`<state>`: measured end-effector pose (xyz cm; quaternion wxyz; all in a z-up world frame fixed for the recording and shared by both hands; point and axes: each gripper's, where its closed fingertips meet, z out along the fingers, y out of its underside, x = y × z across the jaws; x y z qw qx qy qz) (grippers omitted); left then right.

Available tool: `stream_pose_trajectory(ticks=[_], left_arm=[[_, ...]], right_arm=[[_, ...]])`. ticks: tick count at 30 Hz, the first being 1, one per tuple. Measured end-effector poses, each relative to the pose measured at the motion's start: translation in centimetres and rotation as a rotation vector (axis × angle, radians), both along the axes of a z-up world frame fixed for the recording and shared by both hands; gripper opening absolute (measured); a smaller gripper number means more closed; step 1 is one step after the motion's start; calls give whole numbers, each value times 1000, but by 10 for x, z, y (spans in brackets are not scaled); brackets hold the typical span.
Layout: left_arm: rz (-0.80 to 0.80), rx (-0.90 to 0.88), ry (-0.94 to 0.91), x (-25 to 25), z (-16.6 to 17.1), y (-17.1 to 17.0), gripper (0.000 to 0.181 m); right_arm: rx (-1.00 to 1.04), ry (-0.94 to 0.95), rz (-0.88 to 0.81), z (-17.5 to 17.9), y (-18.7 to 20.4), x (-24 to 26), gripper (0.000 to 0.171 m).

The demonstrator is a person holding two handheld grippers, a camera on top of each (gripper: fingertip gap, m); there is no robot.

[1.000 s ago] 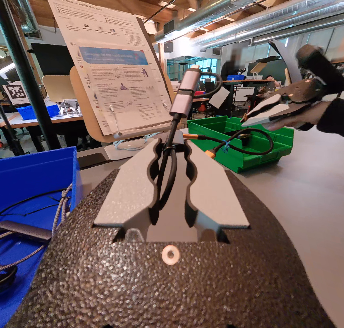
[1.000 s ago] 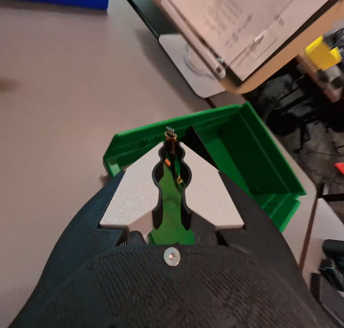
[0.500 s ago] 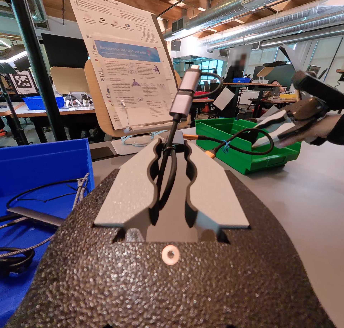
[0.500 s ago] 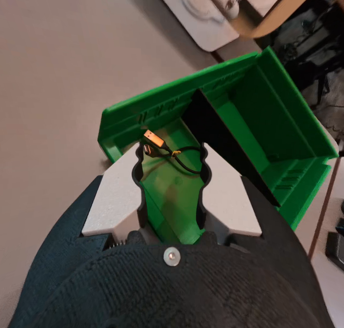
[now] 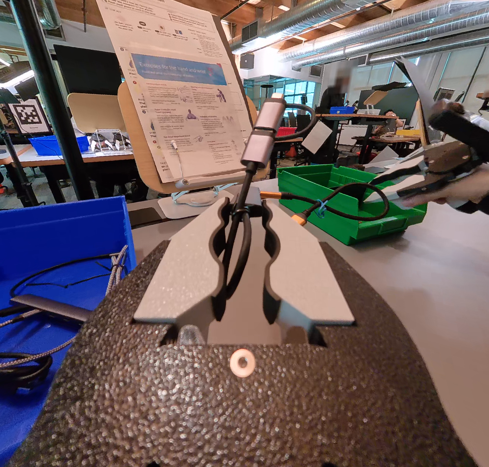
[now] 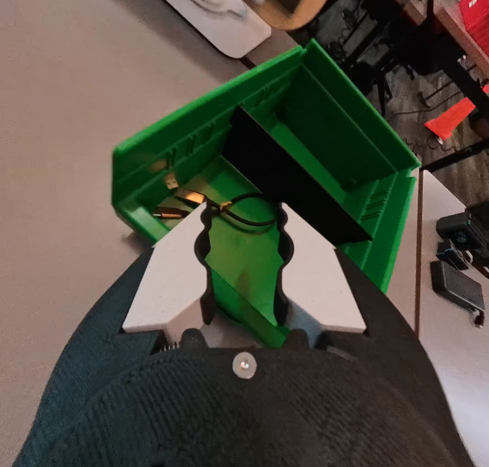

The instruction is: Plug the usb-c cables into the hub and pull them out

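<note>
The left hand-held gripper (image 5: 244,210) is squeezed tight on a small gray hub (image 5: 254,205). A gray adapter (image 5: 262,133) on its black cord sticks up above it. An orange-tipped cable (image 5: 275,195) is plugged into the hub and loops toward the green bin (image 5: 352,231). The right hand-held gripper (image 6: 243,208) hangs over that bin with its jaws spread, holding nothing. Another orange-tipped cable (image 6: 190,196) lies inside the bin on the gray surface (image 6: 66,110).

Grey table (image 5: 436,282) with bins and a stand

The green bin (image 5: 344,224) is the landmark: left of it stands a document stand (image 5: 185,205) on its white base, and farther left, well apart, sits a blue bin (image 5: 66,231).
</note>
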<state>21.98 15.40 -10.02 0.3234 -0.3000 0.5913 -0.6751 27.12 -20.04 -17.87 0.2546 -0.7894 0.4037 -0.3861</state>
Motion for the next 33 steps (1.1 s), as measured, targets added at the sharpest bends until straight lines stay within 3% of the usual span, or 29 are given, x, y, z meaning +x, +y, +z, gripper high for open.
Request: stream_pose_trajectory(ticks=[3,5,9,13,16,21,25,29,33], left_arm=[[-33,-13,9,-1,-2,-3,22],[-88,-13,-4,-4,-3,-10,22],[-122,40,-27,-8,-8,-21,22],[-142,107,-82,-14,-15,-33,22],[-171,118,-143,-20,-16,-41,22],[-173,124,-198,-25,-13,-44,22],[-206,90,-206,-29,-13,-51,22],[-194,93,-208,-30,-14,-56,22],[-199,72,-203,-31,-14,-57,22]], right_arm=[[144,-56,163,19,54,-18,52],[323,-133,331,47,108,-37,63],[625,-353,519,100,190,-79,67],[624,-394,569,97,240,-89,71],[589,-318,479,71,247,-68,73],[761,-283,434,59,248,-60,71],[810,-251,481,47,258,-61,59],[831,-349,473,54,257,-61,31],[844,-368,451,53,255,-59,18]])
